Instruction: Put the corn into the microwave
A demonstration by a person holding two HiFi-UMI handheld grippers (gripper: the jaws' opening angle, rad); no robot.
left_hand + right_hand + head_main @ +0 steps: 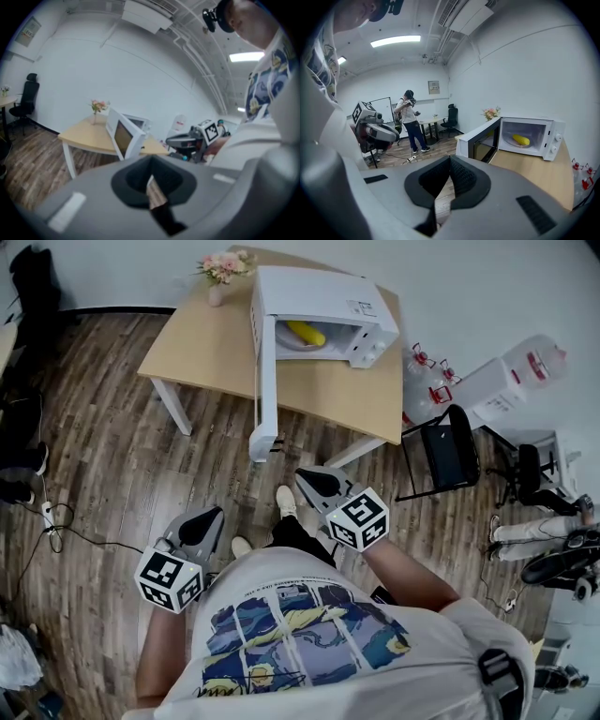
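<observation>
Table (pixel 206 352) is being shown at the upper middle of the frame, the microwave (pixel 319 292) standing on it with its door (pixel 262 381) swung wide. Lower down, the left tongs (pixel 208 517) and right tongs (pixel 307 476) are being held fully closed, gripping nothing. The corn (pixel 306 333) is already lying inside, so the door is probably best being pushed shut slowly.

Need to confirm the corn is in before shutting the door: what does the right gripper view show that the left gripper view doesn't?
Right gripper view only: the corn lying inside the microwave, and a person standing at the back. Left gripper view only: the outer face of the open door, which hides the cavity. Both: the table, the flowers; left gripper and right gripper each shut, empty.
</observation>
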